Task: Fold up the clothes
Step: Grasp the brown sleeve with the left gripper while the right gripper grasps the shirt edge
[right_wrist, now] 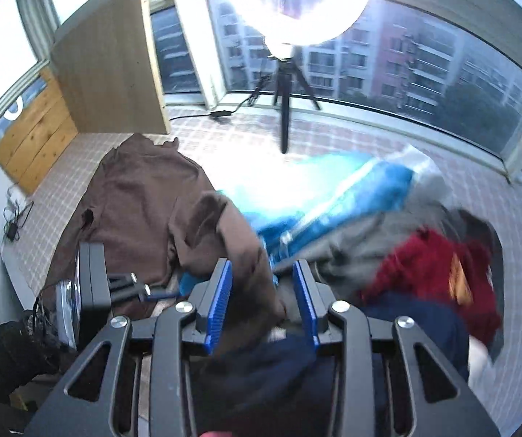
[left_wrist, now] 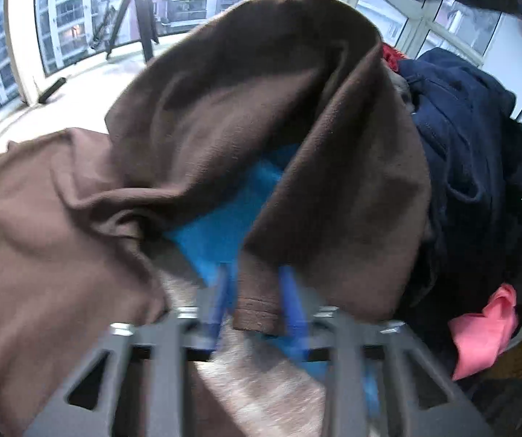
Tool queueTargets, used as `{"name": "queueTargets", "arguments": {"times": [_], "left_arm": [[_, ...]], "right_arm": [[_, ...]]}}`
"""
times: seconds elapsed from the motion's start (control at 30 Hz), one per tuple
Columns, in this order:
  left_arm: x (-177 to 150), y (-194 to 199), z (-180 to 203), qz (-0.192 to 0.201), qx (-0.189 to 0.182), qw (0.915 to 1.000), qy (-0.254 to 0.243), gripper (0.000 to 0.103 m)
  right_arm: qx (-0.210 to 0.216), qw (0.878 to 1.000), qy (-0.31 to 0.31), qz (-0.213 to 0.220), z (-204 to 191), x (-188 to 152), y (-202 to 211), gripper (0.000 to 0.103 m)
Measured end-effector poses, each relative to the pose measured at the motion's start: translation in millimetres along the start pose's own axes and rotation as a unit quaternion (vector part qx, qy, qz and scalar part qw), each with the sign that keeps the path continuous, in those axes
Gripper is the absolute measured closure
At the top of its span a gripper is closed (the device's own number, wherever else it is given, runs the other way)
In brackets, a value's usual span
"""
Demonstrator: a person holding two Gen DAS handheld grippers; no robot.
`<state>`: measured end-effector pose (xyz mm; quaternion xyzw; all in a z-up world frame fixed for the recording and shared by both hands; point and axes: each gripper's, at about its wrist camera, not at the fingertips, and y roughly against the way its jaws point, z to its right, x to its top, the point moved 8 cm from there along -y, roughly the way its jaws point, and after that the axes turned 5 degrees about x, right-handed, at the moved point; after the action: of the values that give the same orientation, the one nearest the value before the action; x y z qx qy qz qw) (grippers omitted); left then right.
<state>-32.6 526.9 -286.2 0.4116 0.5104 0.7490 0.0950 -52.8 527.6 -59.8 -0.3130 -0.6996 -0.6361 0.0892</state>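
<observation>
While pinched, brown garment [left_wrist: 257,153] overhangs left claw [left_wrist: 255,306].

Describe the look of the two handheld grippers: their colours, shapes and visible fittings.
Both the left gripper and the right gripper have dark grey frames with triangular cut-outs and silver bolts. The right gripper's blue fingers are ridged. A black sleeve shows beside it.

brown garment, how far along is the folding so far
Nothing looks folded yet. In hand: the left hand-held gripper is shut on a hem of the brown garment, which hangs rumpled. The right hand-held gripper has brown cloth between its pads. Left: the pile of navy garment, red garment, pink cloth.
</observation>
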Motion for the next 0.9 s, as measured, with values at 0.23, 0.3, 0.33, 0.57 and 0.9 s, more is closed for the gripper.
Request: {"name": "queueTargets", "arguments": {"times": [0.23,0.3,0.33,0.57,0.9], "left_arm": [[-21.8,97.9,18.6,0.070,-0.030,0.9967,0.029,0.100],[-27.9,105.6,14.9,0.063,-0.017,0.9974,0.030,0.100],[-27.8,103.5,10.5,0.059,-0.008,0.9976,0.036,0.100],[-38.8,124.8,23.5,0.058,-0.038,0.9953,0.067,0.100],[-69.3,167.3,30.2,0.073,-0.050,0.9916,0.095,0.100]], "right_arm": [[0.015,0.995,0.082,-0.060,-15.5,47.0,-77.3,0.066],[0.027,0.992,0.090,-0.082,-19.6,52.8,-96.0,0.066],[0.026,0.990,0.098,-0.095,-21.9,54.1,-105.6,0.066],[0.021,0.972,0.148,-0.179,-42.2,43.8,-163.8,0.063],[0.006,0.966,0.169,-0.197,-46.8,43.2,-171.7,0.097]]}}
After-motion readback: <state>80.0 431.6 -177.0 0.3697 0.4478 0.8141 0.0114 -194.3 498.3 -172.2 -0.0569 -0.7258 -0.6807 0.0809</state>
